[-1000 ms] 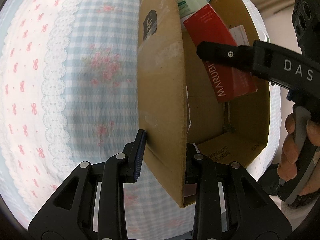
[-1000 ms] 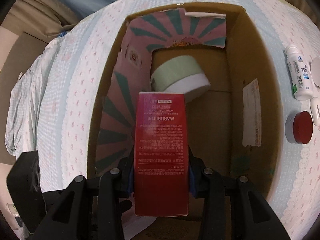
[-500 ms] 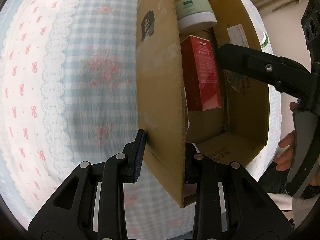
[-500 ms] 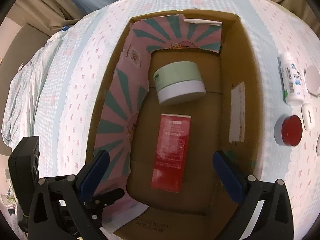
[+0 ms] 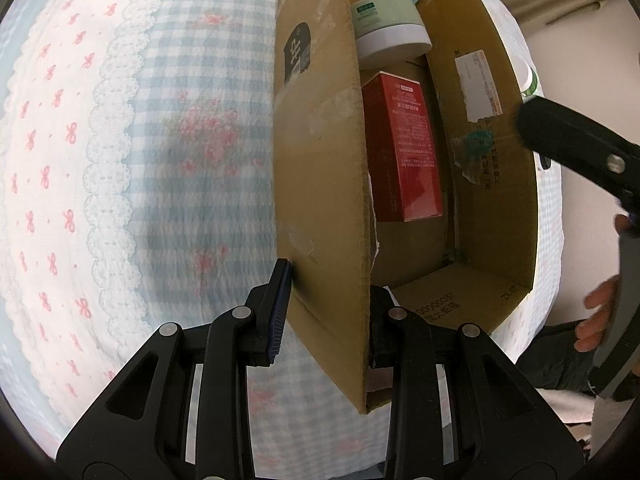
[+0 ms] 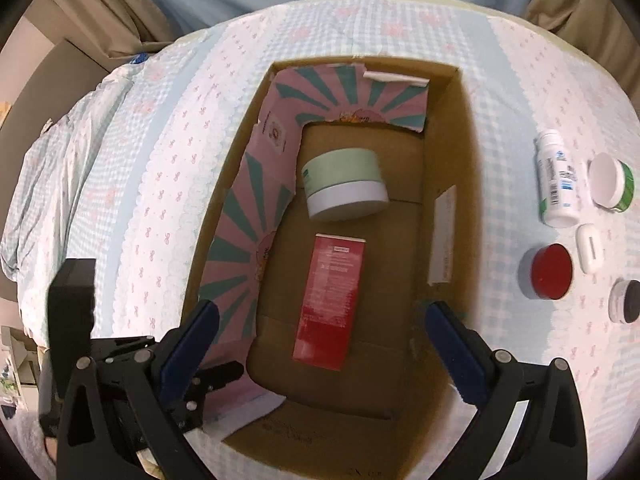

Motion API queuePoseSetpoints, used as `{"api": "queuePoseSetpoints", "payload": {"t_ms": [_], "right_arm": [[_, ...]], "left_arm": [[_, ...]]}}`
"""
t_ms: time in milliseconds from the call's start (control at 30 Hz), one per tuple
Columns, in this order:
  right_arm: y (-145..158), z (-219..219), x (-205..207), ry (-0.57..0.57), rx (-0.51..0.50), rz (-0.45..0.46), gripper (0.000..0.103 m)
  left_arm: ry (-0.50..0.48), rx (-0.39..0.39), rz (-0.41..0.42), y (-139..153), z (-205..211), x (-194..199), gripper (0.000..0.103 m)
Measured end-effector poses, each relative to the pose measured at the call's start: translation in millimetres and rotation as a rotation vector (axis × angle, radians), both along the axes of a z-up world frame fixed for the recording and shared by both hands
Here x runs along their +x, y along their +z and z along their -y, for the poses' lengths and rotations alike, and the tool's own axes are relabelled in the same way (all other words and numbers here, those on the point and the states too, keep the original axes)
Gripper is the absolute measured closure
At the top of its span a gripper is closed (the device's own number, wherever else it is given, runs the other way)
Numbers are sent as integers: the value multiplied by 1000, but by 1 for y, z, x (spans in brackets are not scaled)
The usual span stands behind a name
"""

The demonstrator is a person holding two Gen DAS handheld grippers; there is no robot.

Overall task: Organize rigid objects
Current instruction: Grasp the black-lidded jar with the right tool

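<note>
A cardboard box (image 6: 444, 128) lies open on the bed. Inside it a red carton (image 6: 330, 300) lies flat, with a green-lidded white jar (image 6: 344, 188) beyond it; both also show in the left wrist view, the carton (image 5: 404, 148) and the jar (image 5: 390, 28). My left gripper (image 5: 326, 312) is shut on the box's side wall (image 5: 320, 160). My right gripper (image 6: 320, 328) is open and empty, above the box's near end. In the left wrist view one of its fingers (image 5: 576, 148) shows at the right.
On the bedspread right of the box lie a white bottle (image 6: 556, 180), a green-rimmed white jar (image 6: 610, 182), a red-lidded jar (image 6: 550, 272), a small white case (image 6: 589, 248) and a dark-lidded jar (image 6: 626, 300). A pink and teal paper liner (image 6: 256, 200) lines the box's left wall.
My right gripper opened and let go of the red carton, which now lies flat in the box. The gripper has drawn back and up. The left gripper keeps its hold.
</note>
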State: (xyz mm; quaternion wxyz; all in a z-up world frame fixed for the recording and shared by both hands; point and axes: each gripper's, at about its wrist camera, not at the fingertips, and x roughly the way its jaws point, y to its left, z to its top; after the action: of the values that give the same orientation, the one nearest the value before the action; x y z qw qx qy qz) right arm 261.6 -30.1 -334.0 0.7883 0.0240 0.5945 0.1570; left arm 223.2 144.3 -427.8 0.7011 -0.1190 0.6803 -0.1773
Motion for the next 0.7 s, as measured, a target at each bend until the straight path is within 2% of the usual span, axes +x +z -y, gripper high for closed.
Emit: {"api": "queuePoseSetpoints", "payload": {"t_ms": [67,200,400,533,700], "right_arm": [[9,8,-3,-15,3,7,0],[35,28,-9,-13,-62,43,0],[79,97,-24,-94,-122,107,0],[91,146,-35,-149,-178,146,0],[82,211,-43,-235,-215,158,0]], "left_arm": [[3,0,1,0,-1,-1,77],[18,-4,8,1,-4,-4,77],[52,-14,12,1,-11,-10,77],[94,-44,-2,1,-19,-11,77],[91,-25,10,5,-19,-14,77]]}}
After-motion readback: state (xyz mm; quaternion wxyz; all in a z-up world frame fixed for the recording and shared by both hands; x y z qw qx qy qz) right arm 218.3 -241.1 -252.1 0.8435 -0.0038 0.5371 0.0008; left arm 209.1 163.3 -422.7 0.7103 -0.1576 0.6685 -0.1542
